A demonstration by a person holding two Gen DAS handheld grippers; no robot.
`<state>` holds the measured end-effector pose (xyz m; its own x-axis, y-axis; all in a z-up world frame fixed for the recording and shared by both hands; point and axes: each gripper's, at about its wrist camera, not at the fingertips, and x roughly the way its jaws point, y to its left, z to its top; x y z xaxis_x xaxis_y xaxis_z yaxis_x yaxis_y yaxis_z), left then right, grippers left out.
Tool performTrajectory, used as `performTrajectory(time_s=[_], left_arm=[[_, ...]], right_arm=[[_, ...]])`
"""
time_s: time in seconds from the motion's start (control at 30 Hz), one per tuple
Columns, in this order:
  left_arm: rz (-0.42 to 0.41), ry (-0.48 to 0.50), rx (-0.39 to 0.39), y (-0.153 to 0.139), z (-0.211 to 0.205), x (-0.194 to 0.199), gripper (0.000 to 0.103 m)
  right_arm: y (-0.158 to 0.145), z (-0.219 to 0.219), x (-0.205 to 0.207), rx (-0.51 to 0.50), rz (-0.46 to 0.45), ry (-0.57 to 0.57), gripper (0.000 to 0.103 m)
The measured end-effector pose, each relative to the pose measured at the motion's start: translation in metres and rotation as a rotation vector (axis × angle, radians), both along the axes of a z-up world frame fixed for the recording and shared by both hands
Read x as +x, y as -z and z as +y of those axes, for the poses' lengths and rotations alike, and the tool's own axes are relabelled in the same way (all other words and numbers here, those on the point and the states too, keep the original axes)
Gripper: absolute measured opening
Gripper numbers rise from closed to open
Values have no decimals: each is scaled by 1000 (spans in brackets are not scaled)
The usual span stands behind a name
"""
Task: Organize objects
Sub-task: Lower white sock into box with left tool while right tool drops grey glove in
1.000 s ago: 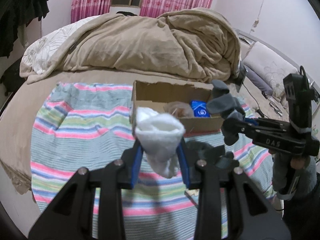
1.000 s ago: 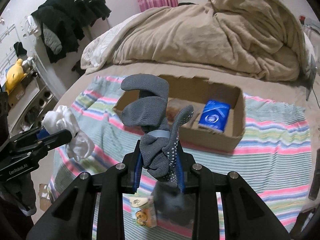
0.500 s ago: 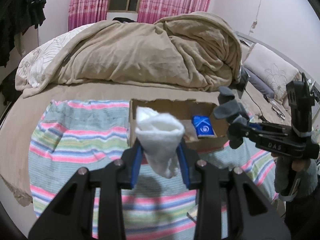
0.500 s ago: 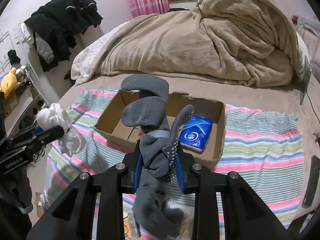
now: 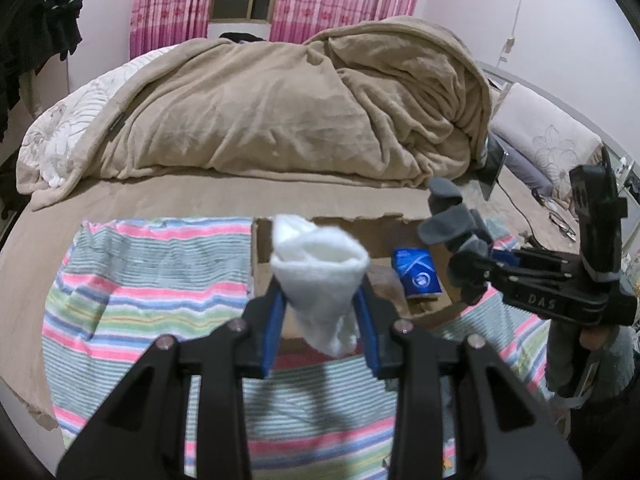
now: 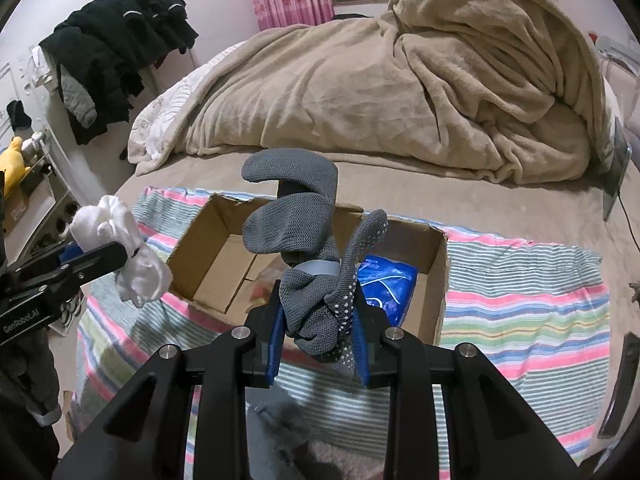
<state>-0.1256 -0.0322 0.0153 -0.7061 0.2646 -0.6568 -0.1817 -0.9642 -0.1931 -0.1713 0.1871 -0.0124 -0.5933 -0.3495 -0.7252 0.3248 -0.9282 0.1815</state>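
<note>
In the left wrist view, the left gripper [image 5: 320, 312] hangs above the striped cloth [image 5: 152, 280], its blue pads clamped on one white sock [image 5: 320, 280] whose open cuff stands up above the fingers while the toe droops below them. Just ahead lies the near rim of the cardboard box [image 5: 264, 264], open at the top; the cloth to the left of the box is bare out to its edge. Inside the box one blue packet [image 5: 418, 276] lies toward the right, beside a blurred brownish item that cannot be made out. To the right, the right gripper [image 5: 476, 268] holds a grey sock [image 5: 448, 224] level with the box's right end. A rumpled tan blanket [image 5: 300, 108] is piled behind. In the right wrist view, the right gripper [image 6: 318, 336] is closed on the grey sock [image 6: 296, 224], apparently a bundled pair with white grip dots, suspended over the box's near wall [image 6: 438, 312]. The box's [image 6: 216, 264] left half shows bare cardboard floor; the blue packet [image 6: 388, 284] rests in the right half. The left gripper [image 6: 120, 256] with the white sock [image 6: 132, 264] hovers off the box's left corner, over the cloth [image 6: 520, 300].
</note>
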Motion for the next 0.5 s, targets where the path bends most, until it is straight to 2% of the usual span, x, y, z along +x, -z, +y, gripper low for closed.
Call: performTrajectory(time_s=[0.5], left_arm=[[-83,17,-11,40,3,-42,35]], right_arm=[[50,-4,-34,21,-125,33,30]])
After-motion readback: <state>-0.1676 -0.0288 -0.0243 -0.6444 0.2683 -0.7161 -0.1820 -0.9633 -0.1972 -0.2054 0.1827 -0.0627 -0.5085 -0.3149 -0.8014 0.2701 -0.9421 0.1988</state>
